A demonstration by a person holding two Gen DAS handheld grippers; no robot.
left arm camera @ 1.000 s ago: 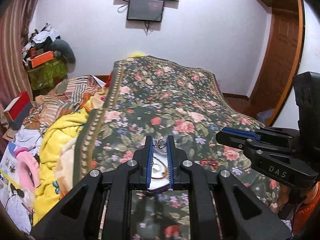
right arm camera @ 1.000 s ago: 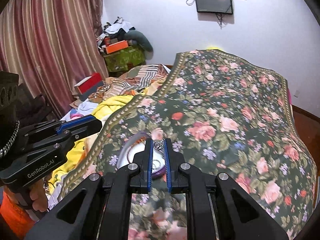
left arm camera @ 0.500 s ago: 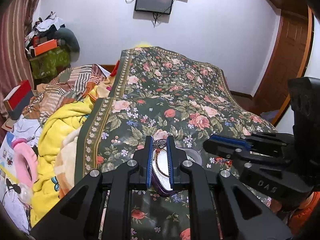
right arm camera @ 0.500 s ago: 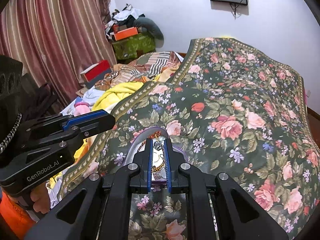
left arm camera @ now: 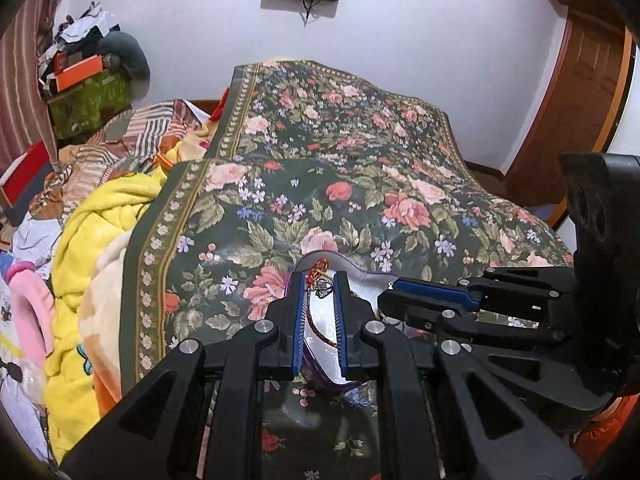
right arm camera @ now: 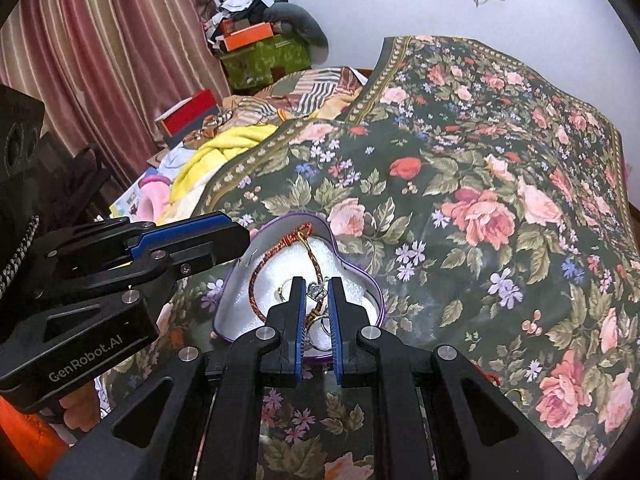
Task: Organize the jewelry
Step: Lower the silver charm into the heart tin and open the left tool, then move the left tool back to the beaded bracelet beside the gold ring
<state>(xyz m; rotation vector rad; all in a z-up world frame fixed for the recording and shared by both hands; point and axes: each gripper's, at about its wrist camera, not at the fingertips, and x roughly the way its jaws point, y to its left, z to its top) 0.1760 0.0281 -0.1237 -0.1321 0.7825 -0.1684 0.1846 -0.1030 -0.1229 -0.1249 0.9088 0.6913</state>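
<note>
Right wrist view: the right gripper [right arm camera: 316,292] hangs over the purple tin [right arm camera: 360,276] on the floral bedspread [right arm camera: 480,200], its narrow gap pinching a silver ring [right arm camera: 316,290]. A braided cord [right arm camera: 256,280] lies inside at ten o'clock. The left gripper [left arm camera: 319,289], at nine o'clock, is also nearly closed; whether it grips jewelry is unclear.

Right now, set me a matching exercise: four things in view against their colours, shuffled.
Things:
1. tin rim
2. braided cord
3. crown charm
4. blanket

Colours:
A. yellow
B. silver
C. purple
D. copper-brown

Pairs: 1-C, 2-D, 3-B, 4-A
</note>
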